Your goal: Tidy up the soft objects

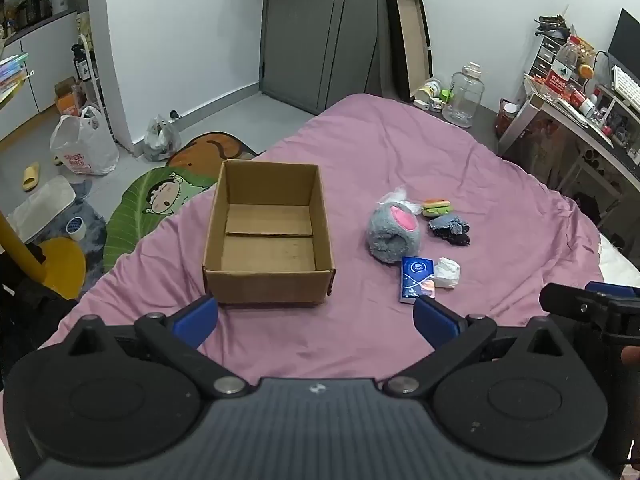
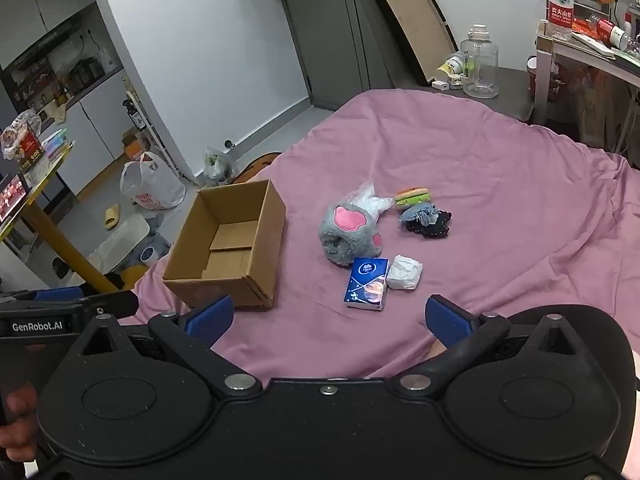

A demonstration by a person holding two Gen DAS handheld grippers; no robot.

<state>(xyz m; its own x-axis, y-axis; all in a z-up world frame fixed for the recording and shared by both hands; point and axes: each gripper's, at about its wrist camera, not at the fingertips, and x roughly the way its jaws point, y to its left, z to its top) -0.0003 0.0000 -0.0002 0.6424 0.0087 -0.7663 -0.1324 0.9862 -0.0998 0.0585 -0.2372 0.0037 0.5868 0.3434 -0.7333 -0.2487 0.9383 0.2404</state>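
An empty open cardboard box (image 1: 269,236) (image 2: 230,246) stands on the pink bedspread (image 1: 400,152). To its right lie a grey plush paw (image 1: 394,234) (image 2: 349,234), a blue tissue pack (image 1: 417,280) (image 2: 367,283), a crumpled white tissue (image 1: 447,273) (image 2: 405,272), a plush burger (image 1: 437,207) (image 2: 412,197) and dark scrunchies (image 1: 450,229) (image 2: 426,220). My left gripper (image 1: 316,316) is open and empty, just short of the box. My right gripper (image 2: 330,318) is open and empty, just short of the tissue pack.
The floor to the left holds plastic bags (image 1: 84,146), a leaf-shaped rug (image 1: 160,204) and a yellow table leg (image 1: 20,248). A cluttered desk (image 1: 580,108) stands at the right. A clear jug (image 1: 466,96) and a leaning frame (image 1: 412,40) lie beyond the bed.
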